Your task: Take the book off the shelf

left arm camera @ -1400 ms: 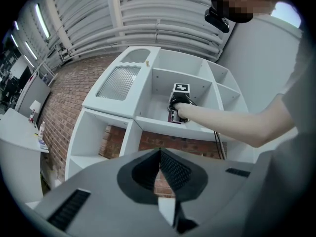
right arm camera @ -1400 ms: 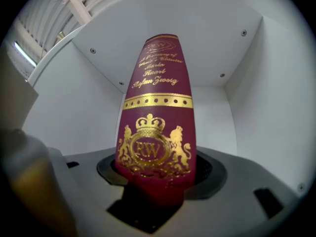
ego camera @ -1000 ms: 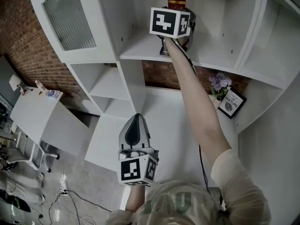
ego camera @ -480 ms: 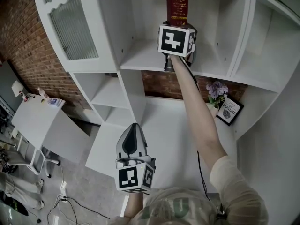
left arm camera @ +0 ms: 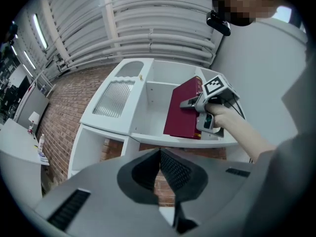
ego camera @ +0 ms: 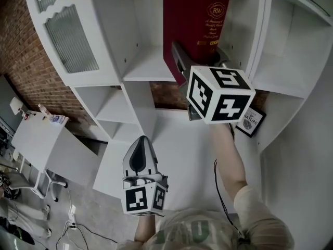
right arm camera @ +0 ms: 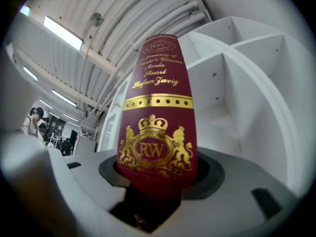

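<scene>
A dark red book [ego camera: 193,25] with gold lettering is clamped at its lower spine by my right gripper [ego camera: 196,59], out in front of the white shelf unit [ego camera: 143,66]. The right gripper view shows the book's spine [right arm camera: 158,117] upright between the jaws of that gripper [right arm camera: 155,181], its gold crest just above them. From the left gripper view the book [left arm camera: 183,108] sits at the shelf board's front edge with the right gripper [left arm camera: 203,101] on it. My left gripper [ego camera: 139,146] hangs low at the person's chest, shut with nothing in it [left arm camera: 160,157].
The shelf unit has a ribbed glass door [ego camera: 67,35] at upper left and open compartments below. A framed picture [ego camera: 250,120] stands on the white counter [ego camera: 182,145] at right. A white desk [ego camera: 41,134] and a brick wall [ego camera: 21,61] lie to the left.
My right gripper has drawn the book out of the shelf compartment toward the head camera; the book now looms large with its cover showing. The left gripper has hardly moved.
</scene>
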### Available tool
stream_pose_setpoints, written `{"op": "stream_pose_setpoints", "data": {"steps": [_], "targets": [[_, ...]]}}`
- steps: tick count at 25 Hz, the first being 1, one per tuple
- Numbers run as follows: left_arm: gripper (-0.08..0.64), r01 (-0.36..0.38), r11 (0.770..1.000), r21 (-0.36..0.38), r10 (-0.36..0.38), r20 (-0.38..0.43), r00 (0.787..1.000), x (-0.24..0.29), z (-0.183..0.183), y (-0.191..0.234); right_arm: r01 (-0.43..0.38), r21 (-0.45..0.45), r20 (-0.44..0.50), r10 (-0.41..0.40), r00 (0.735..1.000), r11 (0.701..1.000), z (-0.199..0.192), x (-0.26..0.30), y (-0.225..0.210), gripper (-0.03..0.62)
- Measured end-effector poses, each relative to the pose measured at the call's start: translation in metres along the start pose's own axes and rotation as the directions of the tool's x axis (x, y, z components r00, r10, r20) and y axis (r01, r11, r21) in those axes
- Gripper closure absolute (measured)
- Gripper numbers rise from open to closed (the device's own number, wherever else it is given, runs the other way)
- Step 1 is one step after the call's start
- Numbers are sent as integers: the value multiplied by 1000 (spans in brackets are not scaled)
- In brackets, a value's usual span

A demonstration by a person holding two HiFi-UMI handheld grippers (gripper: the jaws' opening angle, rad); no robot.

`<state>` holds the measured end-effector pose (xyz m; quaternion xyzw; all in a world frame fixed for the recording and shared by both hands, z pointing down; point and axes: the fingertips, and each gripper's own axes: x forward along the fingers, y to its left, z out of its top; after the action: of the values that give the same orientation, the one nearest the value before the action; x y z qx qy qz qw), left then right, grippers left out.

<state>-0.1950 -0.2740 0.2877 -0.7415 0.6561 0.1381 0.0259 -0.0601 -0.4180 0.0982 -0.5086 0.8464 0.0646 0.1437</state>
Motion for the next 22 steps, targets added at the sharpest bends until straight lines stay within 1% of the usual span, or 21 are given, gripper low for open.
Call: {"op": "stream_pose_setpoints", "data": {"steps": [2,4,6,9,11,13,15,18,22], "targets": [[546,13,1000,3,-13,7,1000,0,4,-7,-59,9,63,59,996,998,10,-27,10,350],[548,24,1000,9,-25,25,999,1,14,-14,-113,29,120,109,987,993,19,-51,18,350],[548,30,999,29,-32,48,998,2,27,-20,-136,18,156,132,979,991,22,-71,21,350],[548,30,997,72,-36,76,996,3,41,-28,-121,-61,165,129,978,991,8,-96,27,350],[546,28,995,99,-36,85,996,4,45,-31,-124,-121,171,144,975,985,-6,-112,35,350],[546,28,993,110,-38,86,996,3,46,-34,-145,-166,164,172,971,975,-21,-129,43,350],[546,25,994,108,-35,89,995,0,45,-36,-177,-169,137,201,970,970,-39,-143,48,350],[546,13,994,110,-23,88,996,-7,38,-37,-221,-126,102,234,967,967,-65,-159,50,350],[548,4,994,108,-11,68,998,-13,27,-35,-239,-64,24,241,970,969,-103,-168,50,350]]}}
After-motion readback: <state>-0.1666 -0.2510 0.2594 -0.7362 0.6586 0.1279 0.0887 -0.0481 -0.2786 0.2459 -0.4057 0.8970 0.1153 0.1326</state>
